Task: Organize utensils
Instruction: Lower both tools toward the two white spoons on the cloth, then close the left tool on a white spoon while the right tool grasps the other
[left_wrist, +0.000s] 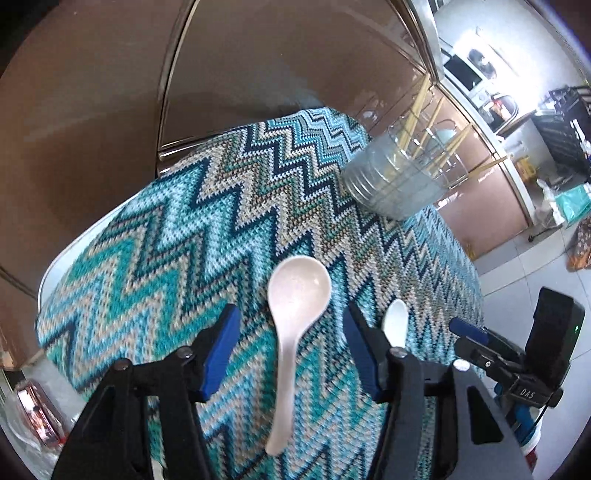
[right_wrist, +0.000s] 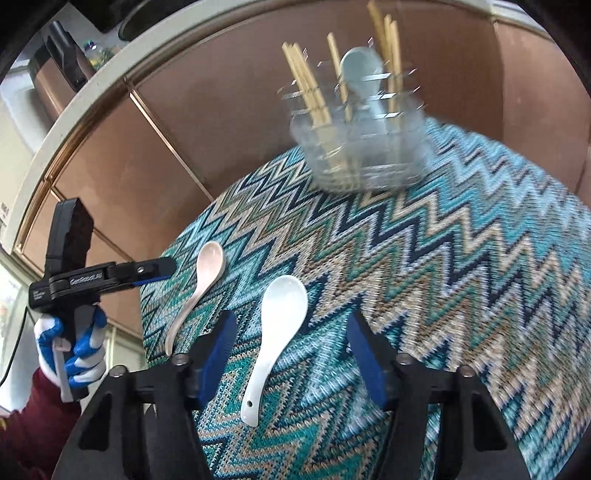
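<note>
1. The left gripper (left_wrist: 291, 350) is wide open, holding nothing, straddling a pinkish spoon (left_wrist: 295, 314) lying on the zigzag cloth (left_wrist: 147, 258).
2. The right gripper (right_wrist: 291, 354) gapes empty around a white spoon (right_wrist: 275, 332).
3. Farther off, a clear holder (right_wrist: 362, 147) contains chopsticks (right_wrist: 306, 85) and a pale blue spoon (right_wrist: 360, 70).

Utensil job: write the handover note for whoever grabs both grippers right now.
Left gripper: open, empty, lined up over the pinkish spoon lying on the zigzag cloth.
Right gripper: open, empty, lined up over the white spoon on the same cloth.
Clear holder at the far end of the cloth already has chopsticks and a pale blue spoon standing in it.
Left to do: grasp both loose spoons and, presumably, put them in the holder.
</note>
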